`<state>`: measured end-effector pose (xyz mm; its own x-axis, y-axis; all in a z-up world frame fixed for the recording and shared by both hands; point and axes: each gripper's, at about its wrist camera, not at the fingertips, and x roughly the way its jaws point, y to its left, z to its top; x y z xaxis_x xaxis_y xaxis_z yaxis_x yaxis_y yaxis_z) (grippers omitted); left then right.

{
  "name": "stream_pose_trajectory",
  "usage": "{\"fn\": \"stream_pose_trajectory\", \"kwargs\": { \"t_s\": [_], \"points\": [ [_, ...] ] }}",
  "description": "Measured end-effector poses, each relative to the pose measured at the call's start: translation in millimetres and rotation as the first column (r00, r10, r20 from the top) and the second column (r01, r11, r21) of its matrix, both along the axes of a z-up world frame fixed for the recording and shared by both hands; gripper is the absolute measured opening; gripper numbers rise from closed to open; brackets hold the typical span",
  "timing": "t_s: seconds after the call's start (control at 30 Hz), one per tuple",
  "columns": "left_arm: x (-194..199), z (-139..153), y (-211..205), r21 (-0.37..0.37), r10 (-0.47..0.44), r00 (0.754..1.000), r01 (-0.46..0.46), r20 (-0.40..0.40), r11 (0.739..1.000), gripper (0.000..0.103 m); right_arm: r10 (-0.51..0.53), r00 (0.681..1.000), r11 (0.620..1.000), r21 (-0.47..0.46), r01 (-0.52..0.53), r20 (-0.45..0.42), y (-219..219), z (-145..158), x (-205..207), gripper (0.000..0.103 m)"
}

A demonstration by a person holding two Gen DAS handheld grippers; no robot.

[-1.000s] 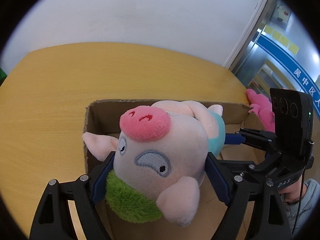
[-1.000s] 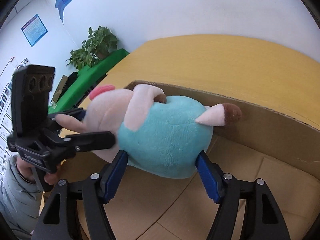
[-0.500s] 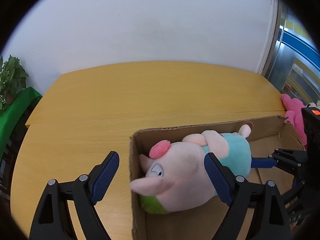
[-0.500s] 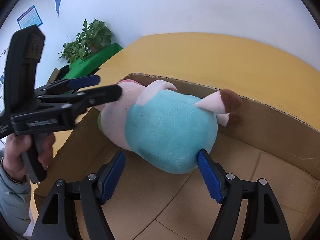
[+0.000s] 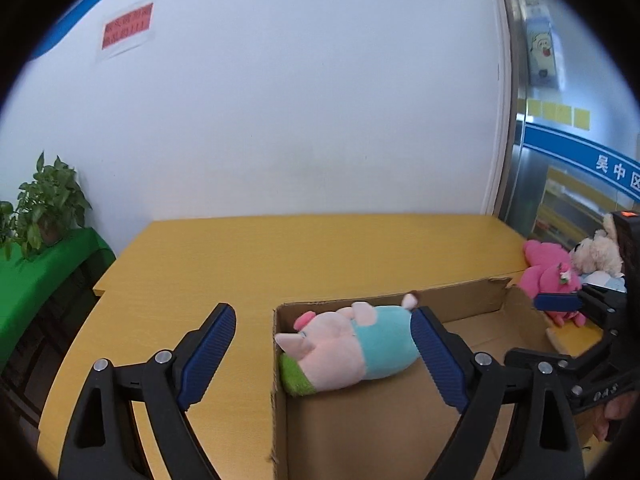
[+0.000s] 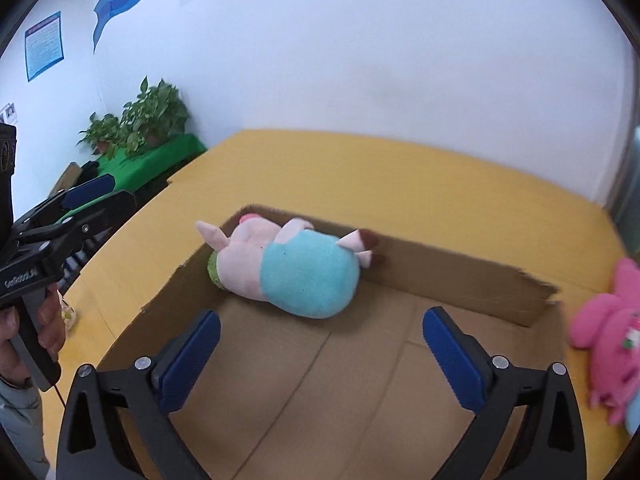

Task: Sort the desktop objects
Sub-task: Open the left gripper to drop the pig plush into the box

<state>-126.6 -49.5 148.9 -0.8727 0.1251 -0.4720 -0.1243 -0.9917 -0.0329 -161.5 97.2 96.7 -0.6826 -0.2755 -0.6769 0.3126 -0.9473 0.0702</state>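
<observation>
**Plush pig lies in the box, both grippers wide and empty**

At far left a leafy potted plant (image 5: 44, 200) stands on a green cloth-covered shelf (image 5: 40, 264). Beside it stretches the smooth yellow table (image 5: 304, 248), its wood-look top plain and matte.

The left gripper (image 5: 320, 344) stands spread wide, holding nothing: its ribbed blue pads sit on black plastic arms with silver rivets, one pad over the bare table, the other over the box. In the right wrist view this same gripper shows at the left edge, gripped by a hand (image 6: 48, 328) in a grey sleeve.

The box (image 5: 280, 400) is brown corrugated cardboard, open-topped, with a rough torn rim at its far right corner. The pig (image 5: 352, 348) lies on its side in the box's far left corner, against the walls: soft pale-pink head with a brighter pink snout, fuzzy green tuft under the head, teal body, small brown-tipped feet toward the far wall.

The right gripper (image 6: 320, 344) hangs over the box floor, its jaws opening, nothing between them; the pig lies just beyond its pads.

At right, outside the box, a shaggy hot-pink toy (image 6: 612, 332) lies on the table, with a cream plush (image 5: 596, 252) just behind it.
</observation>
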Motion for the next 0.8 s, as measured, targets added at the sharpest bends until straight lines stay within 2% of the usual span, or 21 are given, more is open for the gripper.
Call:
{"fn": "stream_pose_trajectory", "kwargs": {
  "t_s": [0.13, 0.23, 0.37, 0.5, 0.6, 0.8],
  "points": [
    [49.6, 8.2, 17.3, 0.049, -0.047, 0.999, 0.048, -0.018, 0.998, 0.09, -0.086, 0.991, 0.995, 0.042, 0.09, -0.101, 11.6, 26.3, 64.3, 0.103],
    [79.8, 9.7, 28.9, 0.078, -0.103, 0.994, 0.105, -0.021, 0.991, 0.09, -0.153, 0.976, 0.986, 0.035, 0.16, -0.152, 28.9, 36.7, 112.0, 0.103],
    [120.2, 10.4, 43.1, 0.124, -0.156, 0.987, 0.158, -0.027, 0.98, 0.09, -0.192, 0.952, 0.97, 0.101, 0.221, -0.239, 33.3, 41.7, 166.2, 0.103],
    [146.2, 5.8, 59.6, 0.108, -0.171, 0.985, 0.171, -0.006, 0.979, 0.09, -0.19, 0.961, 0.973, 0.095, 0.212, -0.202, 36.2, 35.6, 199.1, 0.103],
    [161.9, 2.5, 69.1, 0.109, -0.169, 0.985, 0.167, 0.013, 0.98, 0.09, -0.176, 0.973, 0.981, 0.051, 0.185, -0.149, 40.5, 27.9, 217.7, 0.103],
    [180.5, -4.0, 82.7, 0.093, -0.144, 0.989, 0.142, 0.021, 0.986, 0.09, -0.182, 0.974, 0.98, 0.054, 0.191, -0.136, 43.1, 18.4, 247.5, 0.103]
  ]
}}
